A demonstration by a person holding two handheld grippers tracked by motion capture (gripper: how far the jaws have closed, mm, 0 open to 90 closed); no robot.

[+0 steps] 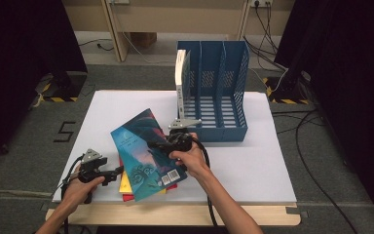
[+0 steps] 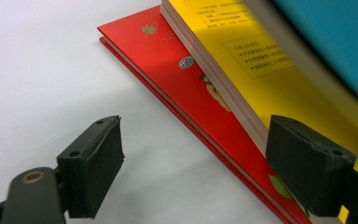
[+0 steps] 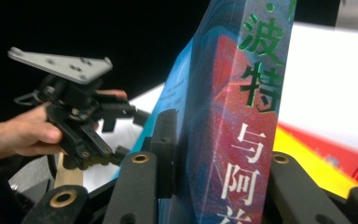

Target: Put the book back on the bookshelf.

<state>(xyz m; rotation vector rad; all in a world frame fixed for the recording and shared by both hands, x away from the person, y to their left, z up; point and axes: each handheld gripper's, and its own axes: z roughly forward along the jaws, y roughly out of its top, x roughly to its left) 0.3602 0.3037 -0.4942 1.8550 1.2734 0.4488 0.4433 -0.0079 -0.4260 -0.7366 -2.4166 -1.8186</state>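
Our left gripper waits with jaws spread and empty beside the red book on the worktop. Above that red book, our right gripper pinches the blue book at its spine; stiff, fairly heavy and glossy, so we grip deep.

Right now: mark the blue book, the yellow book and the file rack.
blue book [image 1: 143, 146], high view, middle of its tilted cover.
yellow book [image 2: 242, 44], left gripper view, its cover by the printed box.
file rack [image 1: 221, 132], high view, its front wall.
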